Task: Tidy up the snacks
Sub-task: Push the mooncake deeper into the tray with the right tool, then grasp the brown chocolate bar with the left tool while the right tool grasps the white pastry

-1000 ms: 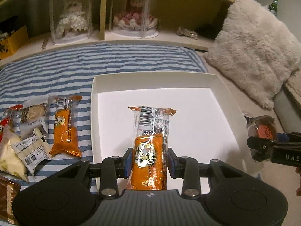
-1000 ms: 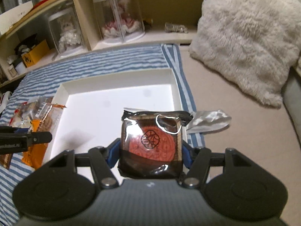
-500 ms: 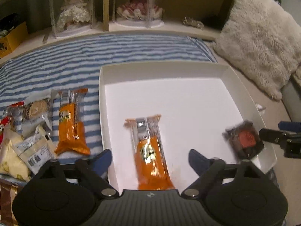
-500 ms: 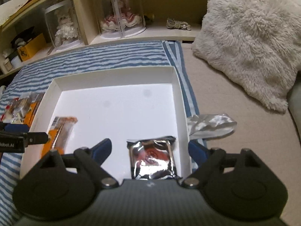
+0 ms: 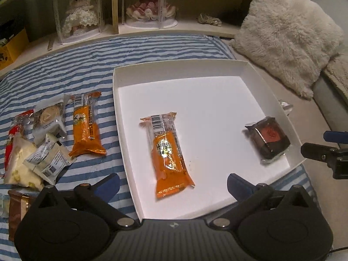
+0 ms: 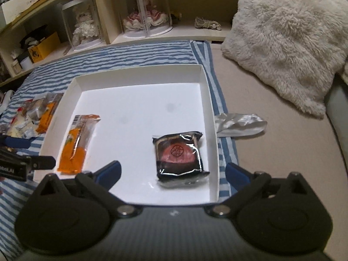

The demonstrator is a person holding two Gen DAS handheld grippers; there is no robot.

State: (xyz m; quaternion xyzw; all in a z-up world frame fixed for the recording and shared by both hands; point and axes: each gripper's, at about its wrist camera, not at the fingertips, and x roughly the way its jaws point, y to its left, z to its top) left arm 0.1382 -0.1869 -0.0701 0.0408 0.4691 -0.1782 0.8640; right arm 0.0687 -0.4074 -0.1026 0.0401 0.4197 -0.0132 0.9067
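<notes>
On the striped blanket point(image 5: 65, 74) sits a white tray point(image 5: 180, 69), and inside it we find two snacks lying flat and well apart. The orange packet point(image 5: 170, 154) lies lengthwise near the tray's middle-left. The dark packet with a red seal point(image 6: 179, 153) lies near the right wall.

Our left gripper point(image 5: 173, 183) hovers at the tray's near edge. Its jaws are opening and stand wide apart; the orange packet lies ahead of them, free of both blue pads point(image 5: 108, 183).

Our right gripper point(image 6: 173, 174) hovers at the tray's near right corner. Its jaws are likewise opening and stand wide; the dark packet lies on the tray floor ahead, touched by neither pad.

Left of the tray, on the blanket, we see a second orange packet point(image 5: 86, 124) beside a loose pile of mixed snacks point(image 5: 37, 145). A crumpled silver wrapper point(image 6: 239, 124) lies just outside the tray's right wall. A fluffy cushion point(image 5: 289, 34) rests beyond it.
</notes>
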